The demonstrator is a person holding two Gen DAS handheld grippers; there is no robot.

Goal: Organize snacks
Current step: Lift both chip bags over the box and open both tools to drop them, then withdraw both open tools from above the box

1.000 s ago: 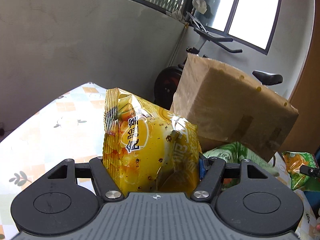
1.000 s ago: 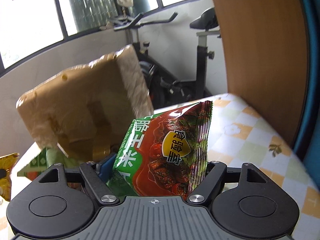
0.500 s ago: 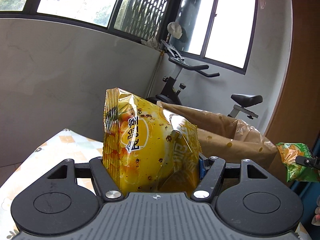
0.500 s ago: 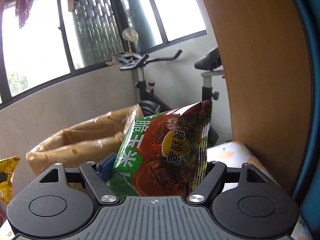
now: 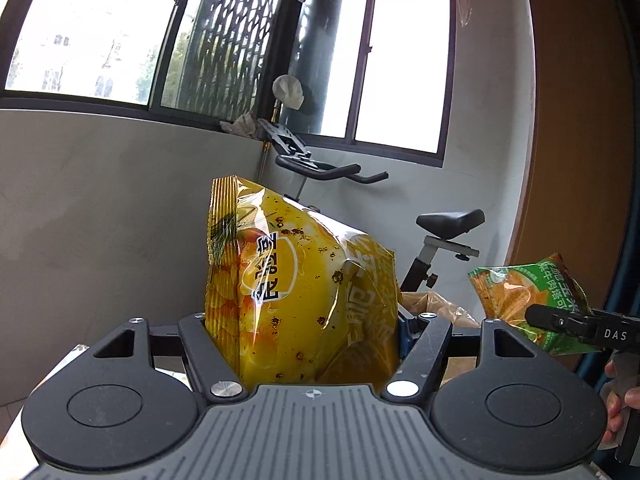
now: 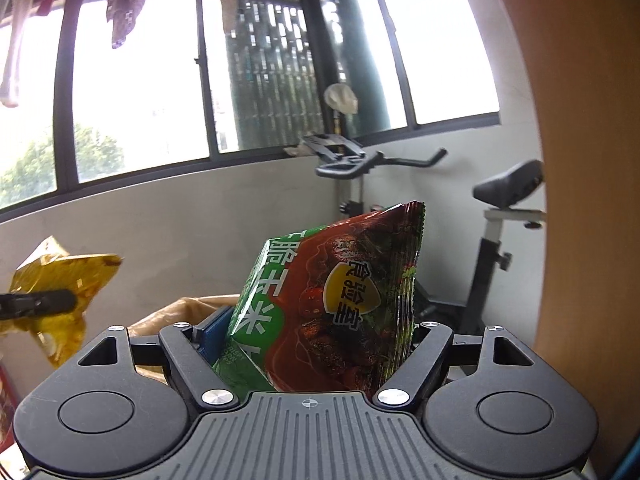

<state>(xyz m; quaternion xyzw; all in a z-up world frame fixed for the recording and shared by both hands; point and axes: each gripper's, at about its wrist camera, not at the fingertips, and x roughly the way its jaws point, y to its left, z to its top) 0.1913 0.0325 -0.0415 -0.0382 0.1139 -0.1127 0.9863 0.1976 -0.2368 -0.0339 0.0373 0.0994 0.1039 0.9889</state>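
Before a grey wall (image 5: 100, 208) and exercise bike (image 5: 444, 236), left tongs (image 5: 302, 336) gripping yellow bag (image 5: 296, 288), right tongs (image 6: 308, 332) green bag (image 6: 332, 304)

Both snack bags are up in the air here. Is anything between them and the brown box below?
Nothing visible. The left hand-held gripper grips the yellow bag, the right hand-held gripper the green-and-red bag. Only a sliver of the brown box shows behind them; its opening is hidden.

Two snack bags side by side, in front of us

We see the crinkled yellow foil snack bag (image 5: 300, 296) left of the green-and-red foil snack bag (image 6: 332, 304); the brown paper-lined cardboard box (image 5: 436, 304) sits behind them, the black exercise bike (image 6: 400, 184) farther back under the windows.
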